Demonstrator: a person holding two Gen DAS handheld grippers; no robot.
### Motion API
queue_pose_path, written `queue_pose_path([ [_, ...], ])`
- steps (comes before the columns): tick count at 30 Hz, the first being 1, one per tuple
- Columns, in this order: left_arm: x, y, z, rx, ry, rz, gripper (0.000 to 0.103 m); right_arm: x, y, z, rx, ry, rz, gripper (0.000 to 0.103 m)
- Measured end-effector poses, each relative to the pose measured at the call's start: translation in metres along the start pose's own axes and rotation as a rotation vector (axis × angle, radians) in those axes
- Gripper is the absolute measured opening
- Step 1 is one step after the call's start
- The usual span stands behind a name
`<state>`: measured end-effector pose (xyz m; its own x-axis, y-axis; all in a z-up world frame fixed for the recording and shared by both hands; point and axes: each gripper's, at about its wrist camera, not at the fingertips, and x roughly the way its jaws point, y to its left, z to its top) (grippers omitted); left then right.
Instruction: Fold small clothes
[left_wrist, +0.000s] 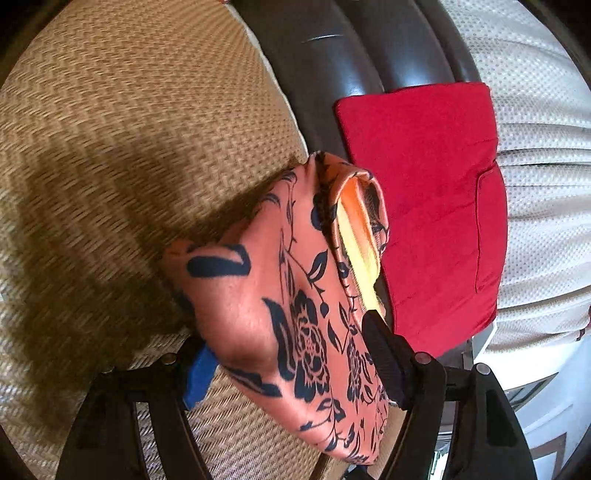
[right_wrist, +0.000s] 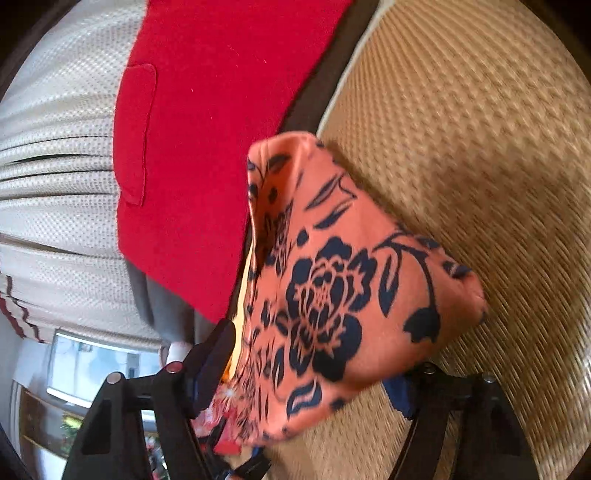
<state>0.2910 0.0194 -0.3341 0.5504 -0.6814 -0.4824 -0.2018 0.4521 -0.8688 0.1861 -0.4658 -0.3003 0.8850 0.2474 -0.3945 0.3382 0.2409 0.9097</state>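
Left gripper (left_wrist: 291, 354) is clamped on the folded orange floral garment (left_wrist: 295, 295), one finger on each face; right gripper (right_wrist: 314, 373) likewise pinches the same garment (right_wrist: 332, 288) between its two fingers. The garment hangs lifted above the woven tan mat (left_wrist: 110, 147), just beside a folded red cloth (left_wrist: 424, 206) lying on the dark sofa edge (left_wrist: 325, 74).

Both wrist views close on floral garment (left_wrist: 295, 295), red cloth (right_wrist: 207, 147) beyond.
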Motion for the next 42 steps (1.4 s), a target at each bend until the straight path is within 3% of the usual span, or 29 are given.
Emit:
queue_pose_path([
  [2, 0.009, -0.001, 0.005, 0.009, -0.005, 0.029, 0.047, 0.006, 0.005, 0.002, -0.025, -0.039, -0.019, 0.063],
  [3, 0.019, -0.001, 0.004, 0.012, 0.0, 0.049, 0.028, 0.005, 0.004, 0.005, -0.032, -0.052, -0.04, 0.047],
  [4, 0.023, 0.0, 0.005, 0.013, 0.006, 0.063, 0.021, 0.006, 0.002, 0.006, -0.033, -0.058, -0.065, 0.031],
  [7, 0.025, 0.002, 0.005, 0.031, 0.017, 0.083, 0.016, 0.018, 0.006, 0.005, -0.051, -0.062, -0.135, 0.021],
  [10, 0.023, -0.015, 0.002, 0.131, 0.005, 0.103, 0.014, 0.02, 0.039, -0.005, -0.217, -0.102, -0.216, 0.02],
  [16, 0.016, -0.035, -0.009, 0.243, 0.022, 0.145, 0.014, -0.006, 0.07, -0.018, -0.408, -0.133, -0.255, 0.017],
  [22, 0.001, -0.035, -0.021, 0.362, 0.053, 0.203, 0.014, -0.054, 0.057, -0.024, -0.434, -0.093, -0.25, 0.017],
  [25, -0.003, -0.026, -0.012, 0.358, 0.069, 0.188, 0.017, -0.077, 0.058, -0.019, -0.491, -0.138, -0.245, 0.019],
  [27, -0.001, -0.019, -0.005, 0.329, 0.09, 0.186, 0.024, -0.088, 0.062, -0.004, -0.534, -0.192, -0.286, 0.021],
  [29, -0.002, -0.011, 0.002, 0.264, 0.094, 0.181, 0.031, -0.092, 0.06, 0.013, -0.49, -0.185, -0.29, 0.022],
  [32, -0.013, -0.01, 0.007, 0.235, 0.071, 0.23, 0.035, -0.077, 0.054, 0.04, -0.382, -0.167, -0.273, 0.03],
  [34, -0.029, -0.016, 0.009, 0.255, -0.011, 0.269, 0.041, -0.059, 0.06, 0.044, -0.382, -0.125, -0.243, 0.03],
  [37, -0.041, -0.033, 0.011, 0.329, -0.135, 0.313, 0.058, -0.025, 0.082, 0.034, -0.495, -0.05, -0.257, 0.03],
  [39, -0.032, -0.048, 0.008, 0.393, -0.13, 0.31, 0.058, -0.002, 0.095, 0.027, -0.568, -0.011, -0.287, 0.03],
  [42, -0.009, -0.068, 0.001, 0.473, -0.106, 0.322, 0.058, 0.035, 0.109, 0.024, -0.674, 0.025, -0.42, 0.03],
])
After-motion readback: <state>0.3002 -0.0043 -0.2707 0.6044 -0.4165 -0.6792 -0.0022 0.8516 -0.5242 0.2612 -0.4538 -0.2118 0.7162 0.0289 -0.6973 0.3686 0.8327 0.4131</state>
